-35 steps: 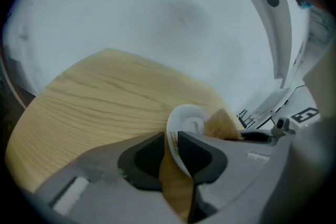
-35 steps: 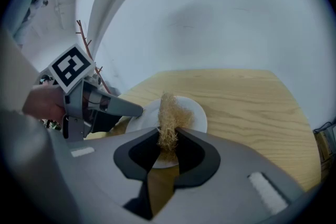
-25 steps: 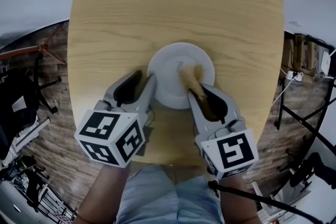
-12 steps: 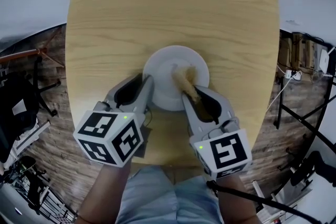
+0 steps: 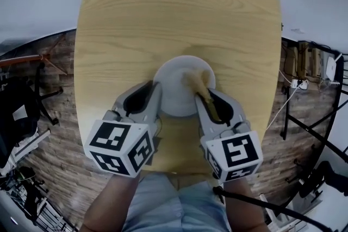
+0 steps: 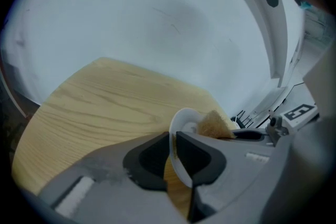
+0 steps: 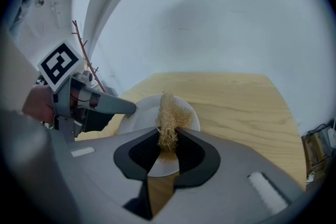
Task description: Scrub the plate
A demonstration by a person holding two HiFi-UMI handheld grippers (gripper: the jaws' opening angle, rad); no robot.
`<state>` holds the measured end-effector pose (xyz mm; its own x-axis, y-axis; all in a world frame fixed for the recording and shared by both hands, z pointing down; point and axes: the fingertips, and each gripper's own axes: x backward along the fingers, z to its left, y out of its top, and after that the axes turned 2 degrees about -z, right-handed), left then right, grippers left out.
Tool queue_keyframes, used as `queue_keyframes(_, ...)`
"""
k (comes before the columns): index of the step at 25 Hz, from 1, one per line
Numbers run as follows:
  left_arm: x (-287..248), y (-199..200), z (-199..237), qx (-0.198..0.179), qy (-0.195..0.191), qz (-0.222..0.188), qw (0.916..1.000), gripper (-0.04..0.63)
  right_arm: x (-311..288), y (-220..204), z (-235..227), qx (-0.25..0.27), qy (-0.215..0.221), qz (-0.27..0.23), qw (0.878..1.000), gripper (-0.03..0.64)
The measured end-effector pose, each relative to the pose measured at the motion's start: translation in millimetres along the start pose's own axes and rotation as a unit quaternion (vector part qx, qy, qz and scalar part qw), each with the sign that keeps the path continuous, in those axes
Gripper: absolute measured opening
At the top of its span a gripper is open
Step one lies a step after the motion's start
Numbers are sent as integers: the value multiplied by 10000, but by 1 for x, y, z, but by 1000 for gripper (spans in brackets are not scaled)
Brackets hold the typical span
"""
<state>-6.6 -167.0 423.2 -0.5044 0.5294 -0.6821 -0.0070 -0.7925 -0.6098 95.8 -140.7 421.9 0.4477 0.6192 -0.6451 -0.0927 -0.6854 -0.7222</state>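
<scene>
A white plate (image 5: pixel 176 92) lies on the wooden table (image 5: pixel 163 19), near its front edge. My left gripper (image 5: pixel 157 94) is at the plate's left rim. Its jaws have just been closing, and in the left gripper view the plate's rim (image 6: pixel 181 123) stands pinched between them at the left gripper (image 6: pixel 172 145). My right gripper (image 5: pixel 202 95) is shut on a tan fibrous scrubber (image 5: pixel 197 80) whose free end rests on the plate's right half. In the right gripper view the scrubber (image 7: pixel 169 113) sticks up from the right gripper (image 7: pixel 168 140) over the plate (image 7: pixel 144 113).
The table's front edge runs just under both grippers, with the person's lap below it. A black chair (image 5: pixel 22 111) stands on the wood floor at the left. Shelving and cables (image 5: pixel 310 68) are at the right. Bare tabletop stretches behind the plate.
The left gripper's jaws have narrowed onto the plate's left rim. The right gripper and the scrubber have stayed on the plate's right side.
</scene>
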Motion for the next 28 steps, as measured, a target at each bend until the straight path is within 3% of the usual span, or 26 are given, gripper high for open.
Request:
queue_keyframes(5,4,4,-11,-224,-21,-24,9997,64,-4,7,-15,454,-477,315,9973,74)
queue_keyframes(10,10,7,-16,-424,-79,-79,9990,64,-15,11,-8,983,-602,484,9922,72)
queue_keyframes(17,15,10,-27,-666,-163,-160,9975,64,-16,22,9,1456,-539,344,9873,72)
queue_keyframes(28,21,12,-30,-783,-183,-220,9965,61,-9,17,39,1706,-175,180,9850,71)
